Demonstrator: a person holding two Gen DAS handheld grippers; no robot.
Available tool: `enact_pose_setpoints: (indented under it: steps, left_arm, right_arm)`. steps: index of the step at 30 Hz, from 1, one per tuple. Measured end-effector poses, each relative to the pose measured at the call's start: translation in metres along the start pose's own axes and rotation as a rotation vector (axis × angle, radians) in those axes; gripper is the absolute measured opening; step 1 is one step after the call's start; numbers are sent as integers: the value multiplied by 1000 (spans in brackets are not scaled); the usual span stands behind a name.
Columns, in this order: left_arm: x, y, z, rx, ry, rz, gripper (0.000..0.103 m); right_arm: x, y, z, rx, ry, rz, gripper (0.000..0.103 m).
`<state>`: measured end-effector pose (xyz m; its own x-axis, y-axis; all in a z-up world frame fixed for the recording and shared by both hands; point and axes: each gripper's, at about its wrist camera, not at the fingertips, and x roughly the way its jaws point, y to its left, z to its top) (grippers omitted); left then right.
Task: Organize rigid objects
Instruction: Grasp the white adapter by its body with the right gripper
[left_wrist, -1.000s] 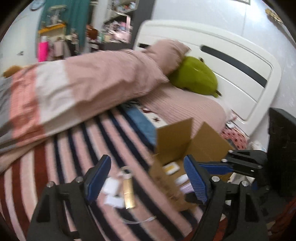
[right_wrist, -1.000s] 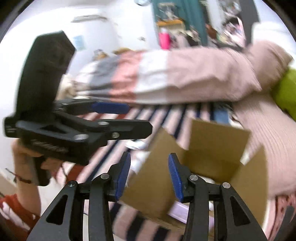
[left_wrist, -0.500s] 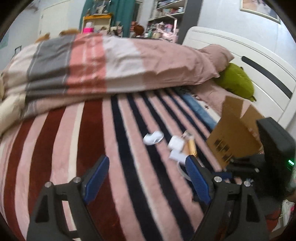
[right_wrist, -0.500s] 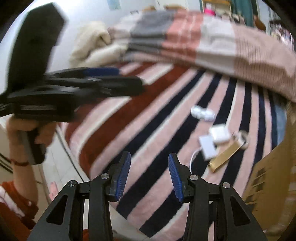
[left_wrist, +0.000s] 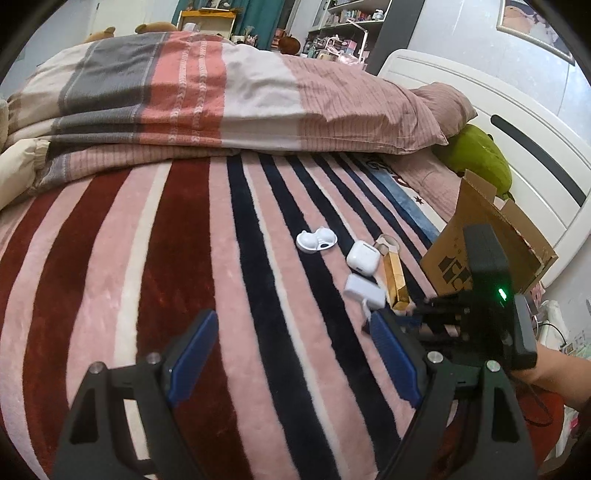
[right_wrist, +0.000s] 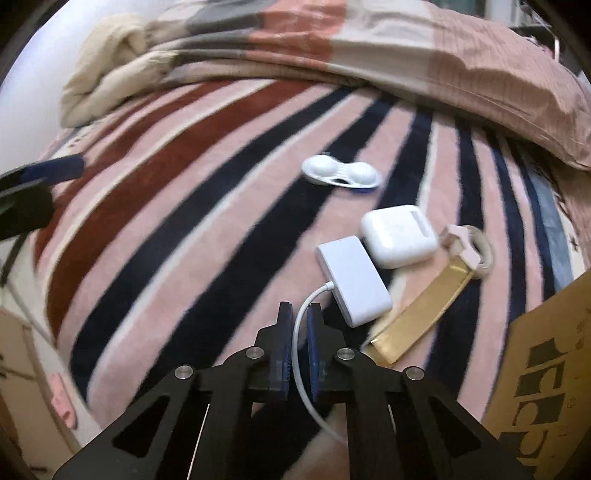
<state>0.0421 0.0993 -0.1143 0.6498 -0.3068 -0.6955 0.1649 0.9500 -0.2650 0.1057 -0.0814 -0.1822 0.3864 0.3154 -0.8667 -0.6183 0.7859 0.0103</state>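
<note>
The right tongs (right_wrist: 299, 314) have their blue pads pressed close on the white cable (right_wrist: 297, 332) of the adapter (right_wrist: 354, 278), which runs up between them in a curve to the flat white block lying on the striped blanket (right_wrist: 184, 206). The block touches a white earbud case (right_wrist: 399, 236) just behind it, and a long gold bar (right_wrist: 421, 314) lies beside both, its far end meeting a pale pink ring-shaped piece (right_wrist: 467, 245). Farther off on the blanket sits a white two-lobed case (right_wrist: 340, 173), apart from the cluster. A cardboard box (right_wrist: 546, 369) fills the right edge of this view, printed with dark blocks. The left tongs (left_wrist: 291, 347) hang wide apart over the blanket (left_wrist: 147, 258), holding nothing, well short of the things. From there the adapter (left_wrist: 364, 291), earbud case (left_wrist: 363, 257), gold bar (left_wrist: 394, 284) and two-lobed case (left_wrist: 316, 240) show ahead to the right, with the right tool's black body (left_wrist: 491, 306) and its green light low beside the open box (left_wrist: 480, 236). A folded quilt (left_wrist: 221, 92) in pink, grey and cream lies across the far side of the bed, a green plush (left_wrist: 480, 158) against the white headboard (left_wrist: 517, 122).
</note>
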Motion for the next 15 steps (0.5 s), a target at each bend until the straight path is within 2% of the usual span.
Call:
enact_pose_setpoints:
  steps: [4, 6, 9, 10, 11, 12, 15]
  left_arm:
    - [-2, -3, 2, 3, -6, -4, 82]
    - [-3, -4, 3, 4, -9, -7, 82]
    - [-4, -5, 5, 5, -13, -8, 82]
    - [-4, -6, 6, 6, -13, -8, 82]
    - [-4, -6, 7, 8, -12, -8, 82]
    - [-3, -7, 8, 10, -12, -8, 82]
    - [-1, -7, 9, 16, -9, -10, 82]
  right_arm:
    - [-12, 17, -18, -91, -3, 166, 3]
    - [-15, 20, -25, -101, 12, 213, 3]
    - [-20, 14, -28, -90, -10, 176, 7]
    - [-22, 10, -28, -76, -22, 147, 18]
    - [-23, 9, -27, -64, -35, 114, 35]
    - [-27, 6, -27, -56, -54, 79, 39]
    - [-29, -1, -24, -41, -90, 10, 41]
